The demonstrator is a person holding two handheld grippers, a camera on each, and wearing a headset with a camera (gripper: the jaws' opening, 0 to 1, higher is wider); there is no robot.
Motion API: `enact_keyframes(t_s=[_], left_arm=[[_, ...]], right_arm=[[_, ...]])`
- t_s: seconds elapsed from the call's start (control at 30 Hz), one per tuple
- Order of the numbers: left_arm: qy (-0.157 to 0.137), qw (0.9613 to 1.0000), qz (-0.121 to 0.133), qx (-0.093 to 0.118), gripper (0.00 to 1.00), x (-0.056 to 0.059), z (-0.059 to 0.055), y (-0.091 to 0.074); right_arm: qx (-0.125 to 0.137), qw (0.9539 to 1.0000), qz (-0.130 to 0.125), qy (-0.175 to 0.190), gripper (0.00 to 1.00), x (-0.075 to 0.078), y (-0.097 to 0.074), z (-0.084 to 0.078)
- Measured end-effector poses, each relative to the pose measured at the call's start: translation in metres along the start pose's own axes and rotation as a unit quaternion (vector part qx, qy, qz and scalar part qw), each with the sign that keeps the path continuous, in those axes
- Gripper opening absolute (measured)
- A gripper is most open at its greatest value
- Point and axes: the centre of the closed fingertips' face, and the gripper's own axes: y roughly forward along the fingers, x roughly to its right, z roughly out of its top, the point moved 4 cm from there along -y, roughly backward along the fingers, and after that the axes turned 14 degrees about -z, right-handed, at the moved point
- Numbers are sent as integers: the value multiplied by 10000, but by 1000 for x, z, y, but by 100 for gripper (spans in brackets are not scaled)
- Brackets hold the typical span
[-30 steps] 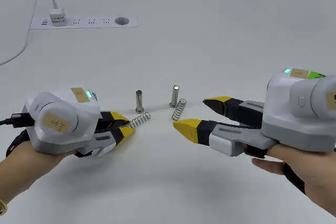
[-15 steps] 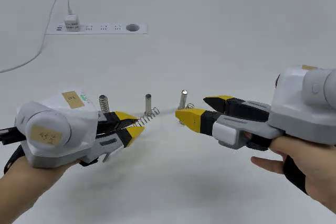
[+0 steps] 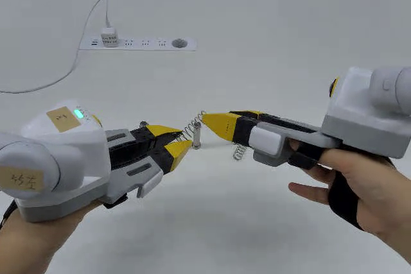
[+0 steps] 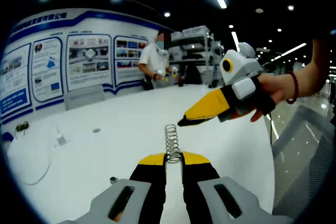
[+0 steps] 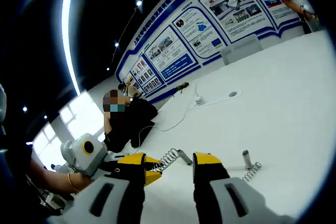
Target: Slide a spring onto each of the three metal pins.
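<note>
The left hand-held gripper (image 4: 173,157) is pinching a spring (image 4: 171,140) by one end, the free end hovering near a bare pin (image 3: 197,136) on the table (image 3: 270,49). The right hand-held gripper (image 5: 173,163) is sitting spread beside that end. A crooked squeeze risks bending the spring or flicking it away.

Head view looks down, gripper views share spring (image 4: 171,141)

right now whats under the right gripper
A loose spring lies on the table below the right gripper. From the head view the gripper covers its upper end and the pin standing beside it.
</note>
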Motion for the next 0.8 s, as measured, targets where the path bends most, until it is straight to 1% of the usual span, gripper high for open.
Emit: enact_keyframes(t_s=[0.1, 0.2, 0.3, 0.4, 0.53, 0.63, 0.73, 0.8], left_arm=[[-74, 9998, 11, 186, 10, 3, 7, -2], [-112, 9995, 6, 290, 10, 6, 12, -4], [-152, 9991, 2, 386, 10, 8, 14, -6], [-161, 9987, -37, 474, 10, 10, 17, -6], [-135, 9983, -95, 551, 10, 14, 20, -7], [-117, 9982, -101, 586, 10, 16, 23, -8], [-117, 9983, -94, 569, 10, 17, 23, -9], [-101, 9986, -81, 518, 10, 17, 22, -9]], right_arm=[[19, 9998, 81, 178, 33, -5, 2, 1], [8, 9996, 187, 216, 30, -9, 3, 1], [-28, 9982, 360, 481, 27, -15, 3, 1], [-32, 9971, 436, 617, 23, -18, 3, 1], [-19, 9936, 618, 942, 17, -21, 2, 3], [-8, 9930, 638, 992, 13, -21, 2, 3], [-38, 9913, 738, 1085, 13, -24, 1, 3], [-95, 9904, 796, 1127, 12, -25, 1, 3]])
